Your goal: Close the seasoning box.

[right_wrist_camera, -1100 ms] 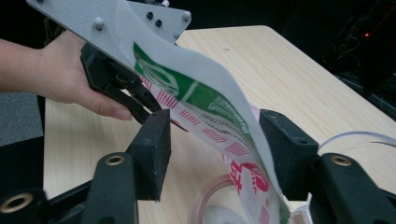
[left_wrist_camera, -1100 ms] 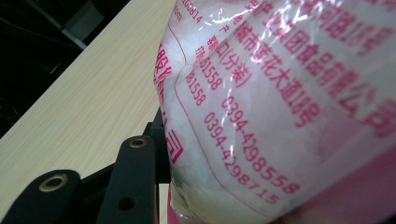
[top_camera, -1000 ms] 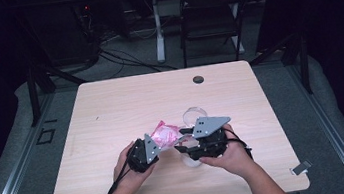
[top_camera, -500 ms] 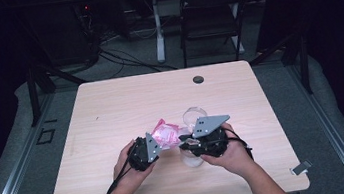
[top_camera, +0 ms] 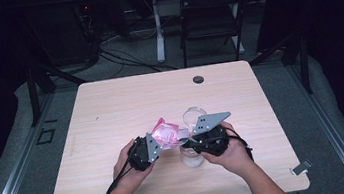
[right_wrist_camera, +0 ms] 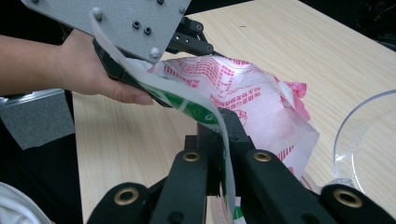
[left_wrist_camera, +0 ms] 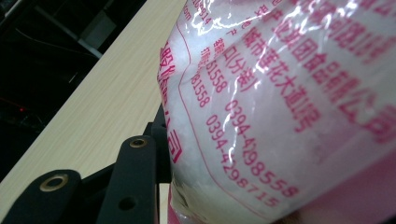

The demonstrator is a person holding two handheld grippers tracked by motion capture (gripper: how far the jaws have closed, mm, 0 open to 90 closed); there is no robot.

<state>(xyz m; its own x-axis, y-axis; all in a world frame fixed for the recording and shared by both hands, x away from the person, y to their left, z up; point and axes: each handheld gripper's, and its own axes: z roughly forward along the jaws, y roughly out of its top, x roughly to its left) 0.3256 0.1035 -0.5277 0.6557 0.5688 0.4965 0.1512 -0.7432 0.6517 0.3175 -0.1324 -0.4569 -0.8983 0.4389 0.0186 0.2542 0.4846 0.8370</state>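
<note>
— Holding the bag [top_camera: 165,133] above the counter [top_camera: 111,110], our left hand-held gripper [top_camera: 158,143] is clamped on it.
— Agreed; our right hand-held gripper [right_wrist_camera: 224,140] has just been closing, now pinching the bag's edge, beside the bowl [right_wrist_camera: 369,140].

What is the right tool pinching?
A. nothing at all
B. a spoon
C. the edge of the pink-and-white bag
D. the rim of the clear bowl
C: in the right gripper view the right tool has its black jaws closed on the thin edge of the pink-and-white bag, while the clear bowl sits apart beside it.
</note>
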